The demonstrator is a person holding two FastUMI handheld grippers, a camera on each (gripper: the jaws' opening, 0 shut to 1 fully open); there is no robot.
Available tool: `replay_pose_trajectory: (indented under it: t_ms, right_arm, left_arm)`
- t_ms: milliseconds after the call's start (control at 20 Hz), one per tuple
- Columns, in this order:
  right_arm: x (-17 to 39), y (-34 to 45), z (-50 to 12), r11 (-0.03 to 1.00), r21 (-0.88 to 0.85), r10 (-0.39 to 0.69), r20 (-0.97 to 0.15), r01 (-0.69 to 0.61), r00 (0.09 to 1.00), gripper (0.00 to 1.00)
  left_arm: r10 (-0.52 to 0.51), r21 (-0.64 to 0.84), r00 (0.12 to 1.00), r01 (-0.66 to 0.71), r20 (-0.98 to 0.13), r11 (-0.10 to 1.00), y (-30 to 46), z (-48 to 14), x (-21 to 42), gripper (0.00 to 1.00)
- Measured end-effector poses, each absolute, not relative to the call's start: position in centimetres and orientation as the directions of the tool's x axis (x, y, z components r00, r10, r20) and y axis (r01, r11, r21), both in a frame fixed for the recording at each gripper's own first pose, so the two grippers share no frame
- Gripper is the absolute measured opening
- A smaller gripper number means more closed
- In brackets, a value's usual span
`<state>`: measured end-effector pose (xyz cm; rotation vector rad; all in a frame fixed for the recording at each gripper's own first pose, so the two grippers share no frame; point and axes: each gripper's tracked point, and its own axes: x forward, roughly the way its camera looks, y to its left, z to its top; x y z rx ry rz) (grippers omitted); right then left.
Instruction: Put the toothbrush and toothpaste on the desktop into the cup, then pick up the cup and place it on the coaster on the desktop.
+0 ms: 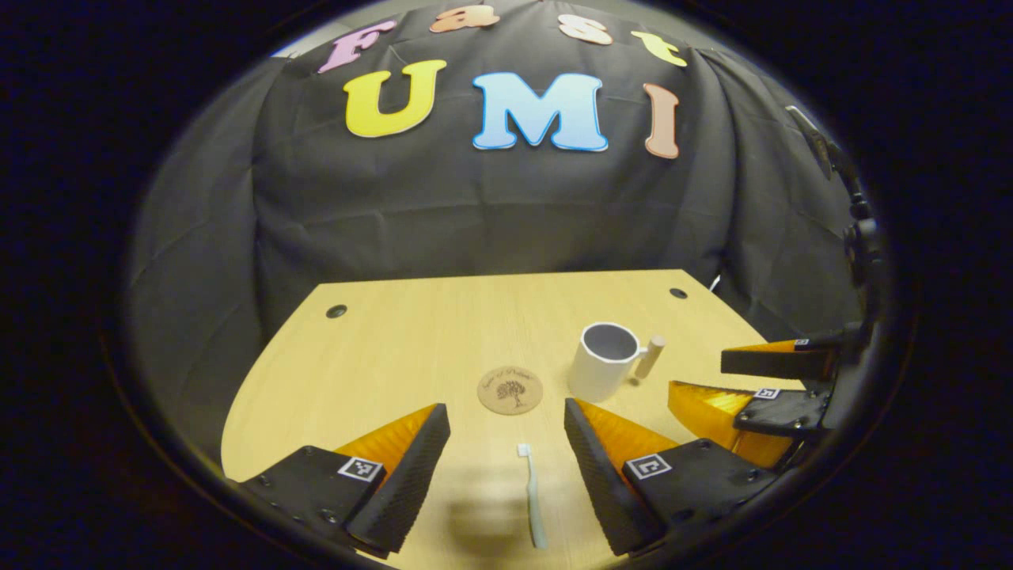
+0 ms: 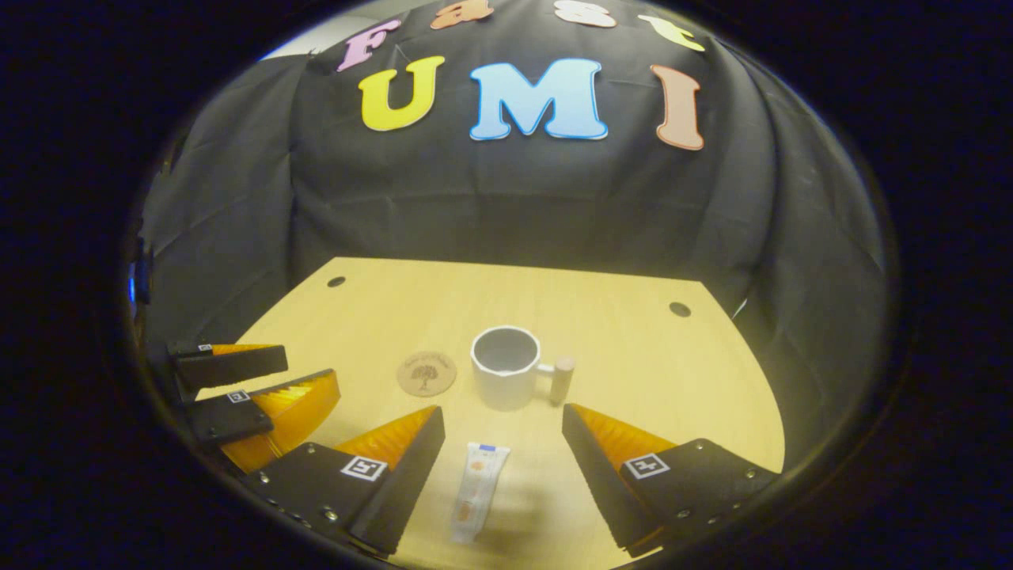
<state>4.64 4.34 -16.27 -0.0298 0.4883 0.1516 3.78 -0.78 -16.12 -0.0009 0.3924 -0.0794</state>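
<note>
Both tongs are wide apart — the left tongs (image 1: 506,443) over the toothbrush (image 1: 533,497), the right tongs (image 2: 503,447) over the toothpaste (image 2: 475,491). The cup (image 2: 506,376) stands empty beside the coaster (image 2: 426,373) on the surface (image 2: 633,340).

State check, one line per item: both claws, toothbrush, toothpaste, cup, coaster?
left claw: open, toothbrush between its fingers, untouched
right claw: open, toothpaste between its fingers, untouched
toothbrush: lying flat on the desktop
toothpaste: lying flat, not in the cup
cup: upright, empty, off the coaster
coaster: bare, beside the cup
</note>
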Motion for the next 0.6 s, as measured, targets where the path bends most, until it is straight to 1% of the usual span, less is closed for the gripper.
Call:
replay_pose_trajectory:
  t_ms: [100,200,350,600]
  right_arm:
    - [4.8,4.4,-18.1,0.986,0.012,0.146,-0.52,-0.164,0.841,0.93]
    - [4.7,4.3,-20.6,0.986,0.024,0.148,-0.593,-0.167,0.792,0.93]
    - [4.1,4.5,-23.0,0.986,0.046,0.153,-0.661,-0.163,0.735,0.95]
    - [3.6,5.1,-26.7,0.987,0.078,0.15,-0.768,-0.142,0.623,0.95]
  left_arm:
    - [-0.079,-0.022,0.893,0.077,-0.443,0.997,-0.8,-18.6,3.7,0.96]
    - [-0.086,-0.031,0.863,0.082,-0.497,0.996,-1.0,-21.2,3.2,0.97]
    - [-0.106,-0.05,0.821,0.095,-0.561,0.994,-1.3,-24.3,2.9,0.97]
    - [-0.104,-0.057,0.742,0.089,-0.662,0.994,-1.2,-29.3,3.2,0.97]
